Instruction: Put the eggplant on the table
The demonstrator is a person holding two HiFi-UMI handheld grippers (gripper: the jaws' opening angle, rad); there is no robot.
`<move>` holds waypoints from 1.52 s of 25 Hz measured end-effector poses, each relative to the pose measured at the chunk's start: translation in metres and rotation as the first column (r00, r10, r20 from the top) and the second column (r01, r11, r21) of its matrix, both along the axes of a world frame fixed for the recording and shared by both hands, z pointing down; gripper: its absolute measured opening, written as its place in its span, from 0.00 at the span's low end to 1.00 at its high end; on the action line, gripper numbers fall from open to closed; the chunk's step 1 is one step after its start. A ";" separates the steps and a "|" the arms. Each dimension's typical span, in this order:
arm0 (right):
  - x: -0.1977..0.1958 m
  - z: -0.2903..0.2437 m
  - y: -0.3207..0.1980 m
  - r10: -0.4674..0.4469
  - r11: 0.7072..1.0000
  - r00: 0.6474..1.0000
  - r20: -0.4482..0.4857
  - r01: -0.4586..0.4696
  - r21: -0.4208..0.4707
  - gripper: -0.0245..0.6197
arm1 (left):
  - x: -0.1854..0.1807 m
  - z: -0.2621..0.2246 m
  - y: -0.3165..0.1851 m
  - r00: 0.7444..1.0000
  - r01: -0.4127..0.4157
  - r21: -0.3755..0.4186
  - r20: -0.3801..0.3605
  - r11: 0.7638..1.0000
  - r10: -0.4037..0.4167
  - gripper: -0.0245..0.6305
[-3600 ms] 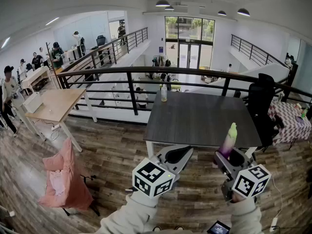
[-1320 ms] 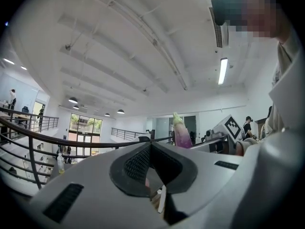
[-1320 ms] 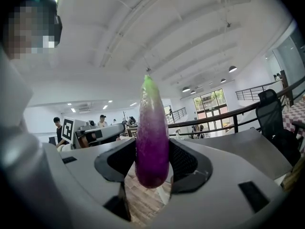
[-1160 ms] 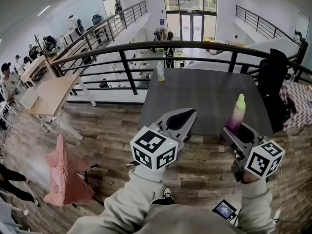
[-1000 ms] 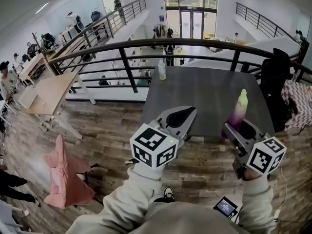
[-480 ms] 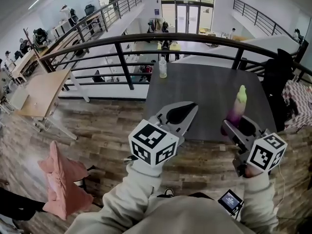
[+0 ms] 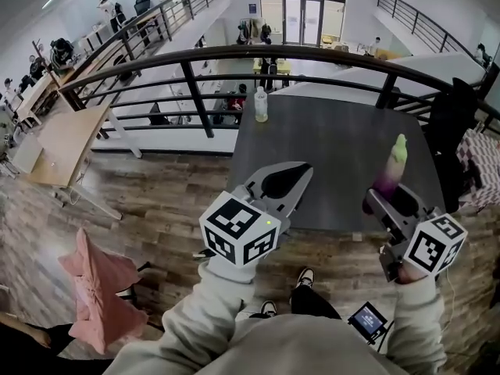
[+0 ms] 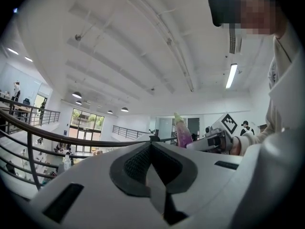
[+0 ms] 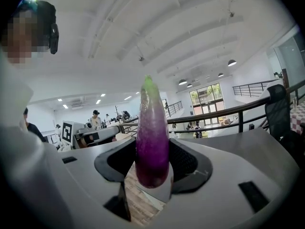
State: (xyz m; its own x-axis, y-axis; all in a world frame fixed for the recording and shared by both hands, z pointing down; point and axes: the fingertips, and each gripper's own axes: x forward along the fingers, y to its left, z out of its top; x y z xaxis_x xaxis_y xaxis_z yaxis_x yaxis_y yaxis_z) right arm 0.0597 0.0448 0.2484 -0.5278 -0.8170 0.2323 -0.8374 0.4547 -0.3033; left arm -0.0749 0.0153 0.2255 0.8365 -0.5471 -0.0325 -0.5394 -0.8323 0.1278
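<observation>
Right gripper view: right tongs [image 9: 152, 168] clenched on eggplant [image 9: 152, 128], held upright. Left tongs [image 8: 151, 149] closed, empty. Head view: both have advanced; eggplant now hangs over table [image 7: 328, 131], near edge, 4 o'clock. Set-down looks close.

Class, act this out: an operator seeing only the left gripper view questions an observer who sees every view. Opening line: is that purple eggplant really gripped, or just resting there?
Observer: Gripped. The right gripper view shows the right gripper clamped on the upright purple, green-tipped eggplant.
Operator: Where is my gripper relative to the table?
Observer: In the head view, the left gripper sits at the dark grey table's near edge.
Operator: Is the eggplant down yet?
Observer: No. The right gripper view shows wooden floor below its base.
</observation>
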 end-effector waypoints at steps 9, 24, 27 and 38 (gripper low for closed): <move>0.043 0.004 -0.077 -0.016 1.000 1.000 -0.017 0.016 0.007 0.39 | 0.051 -0.014 -0.072 1.000 0.013 0.031 0.009 0.999 -0.013 0.04; 0.141 0.018 -0.150 -0.004 1.000 0.998 0.061 0.006 -0.025 0.39 | 0.149 -0.004 -0.149 0.998 -0.018 0.006 0.067 1.000 0.017 0.04; 0.151 0.024 -0.164 -0.005 0.999 0.996 0.087 0.008 -0.031 0.39 | 0.157 -0.004 -0.165 0.996 -0.007 0.005 0.086 1.000 0.006 0.04; 0.132 0.058 -0.179 -0.048 0.996 0.992 0.114 0.055 -0.065 0.39 | 0.166 0.017 -0.192 0.995 -0.026 -0.022 0.092 0.999 0.028 0.04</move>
State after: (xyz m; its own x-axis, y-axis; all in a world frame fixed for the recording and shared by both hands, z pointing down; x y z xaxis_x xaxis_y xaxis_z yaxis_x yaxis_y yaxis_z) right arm 0.1916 -0.1345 0.3069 -0.5948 -0.7722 0.2235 -0.7721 0.4714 -0.4261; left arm 0.0907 -0.1762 0.2423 0.8498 -0.5241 0.0568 -0.5272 -0.8444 0.0954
